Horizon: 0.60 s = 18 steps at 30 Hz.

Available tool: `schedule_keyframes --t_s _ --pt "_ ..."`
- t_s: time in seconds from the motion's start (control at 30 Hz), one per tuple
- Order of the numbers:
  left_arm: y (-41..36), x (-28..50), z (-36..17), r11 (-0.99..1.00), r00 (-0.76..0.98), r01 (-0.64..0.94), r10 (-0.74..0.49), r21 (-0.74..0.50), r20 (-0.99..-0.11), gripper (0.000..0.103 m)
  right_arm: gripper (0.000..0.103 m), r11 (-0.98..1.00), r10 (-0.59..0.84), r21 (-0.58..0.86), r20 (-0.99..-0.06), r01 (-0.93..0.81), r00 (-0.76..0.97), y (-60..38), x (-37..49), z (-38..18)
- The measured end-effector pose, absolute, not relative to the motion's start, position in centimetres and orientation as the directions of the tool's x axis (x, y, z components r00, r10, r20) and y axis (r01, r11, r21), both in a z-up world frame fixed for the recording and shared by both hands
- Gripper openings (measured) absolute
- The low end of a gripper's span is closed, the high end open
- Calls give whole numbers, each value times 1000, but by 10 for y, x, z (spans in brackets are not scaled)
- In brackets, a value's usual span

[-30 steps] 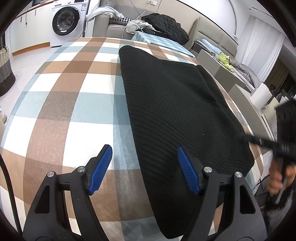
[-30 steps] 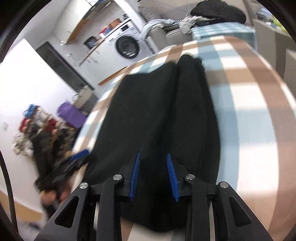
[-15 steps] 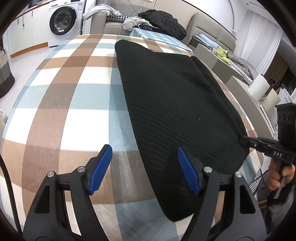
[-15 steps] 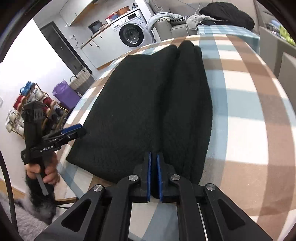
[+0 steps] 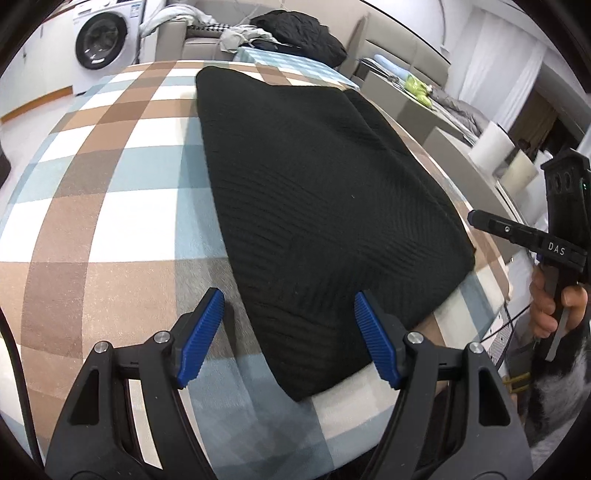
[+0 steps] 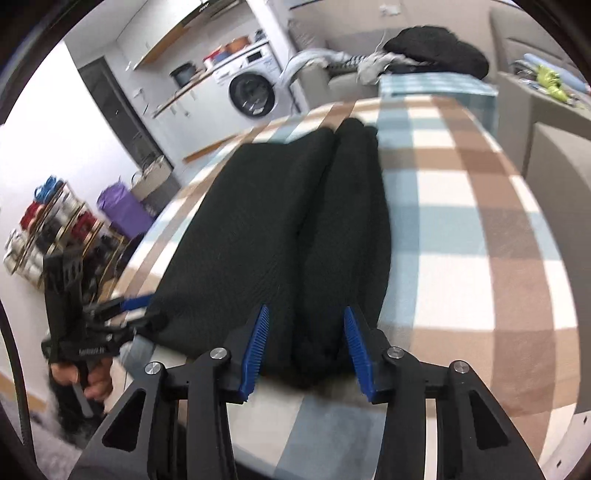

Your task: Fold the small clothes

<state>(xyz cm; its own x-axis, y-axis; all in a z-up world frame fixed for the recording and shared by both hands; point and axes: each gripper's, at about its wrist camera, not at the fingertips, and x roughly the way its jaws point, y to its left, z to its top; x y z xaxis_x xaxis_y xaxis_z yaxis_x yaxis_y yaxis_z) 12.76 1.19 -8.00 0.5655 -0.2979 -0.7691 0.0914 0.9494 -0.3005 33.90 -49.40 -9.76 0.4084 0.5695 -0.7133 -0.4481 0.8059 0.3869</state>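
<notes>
**Item: folded black knit garment, both claws open**

While the black ribbed knit garment [image 5: 317,192] lies flat on the surface under a brown, blue and white checked cloth [image 5: 110,206], we hold the left claw [image 5: 290,339] low over its near corner. The claw's blue ribbed pads [image 5: 201,334] stand wide apart; the garment's corner lies between them in the picture, gripped by neither. From the right wrist view we record the same garment [image 6: 288,221] folded lengthwise, a narrower fold lying along its right side and a seam-like crease running toward us. The right claw [image 6: 304,349] sits at the near end of that crease, its jaws just opened, partly parted, the cloth's edge between the pads in the picture but not pinched. Each view shows the other claw held in a hand [image 5: 554,306] beyond the garment's edge. Background: a white front-loading washing machine [image 5: 105,40]; a sofa heaped with clothes [image 5: 295,33].
</notes>
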Motion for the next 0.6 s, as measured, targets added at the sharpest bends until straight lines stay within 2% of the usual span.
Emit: schedule_keyframes --t_s 0.2,0.3,0.4,0.47,0.5,0.53,0.6 --pt "18 137 -80 950 570 66 -288 -306 -770 70 44 789 602 436 -686 -432 408 -466 375 -99" --pt "17 139 -79 953 572 72 -281 -295 -771 70 44 817 567 420 -715 -396 410 -446 408 -104" --pt "17 141 -79 954 573 70 -279 -293 -771 70 44 810 582 464 -707 -358 402 -429 447 -110" --pt "17 143 -78 955 574 68 -275 -290 -771 70 40 821 570 481 -720 -308 396 -420 470 -118" --pt "18 145 -77 955 575 66 -273 -289 -771 70 34 827 562 476 -726 -300 397 -416 478 -121" --pt "19 146 -77 955 576 63 -272 -290 -771 70 21 836 548 463 -736 -295 398 -411 486 -123" --pt "21 149 -75 956 583 57 -267 -289 -767 70 11 830 556 472 -736 -297 385 -407 493 -122"
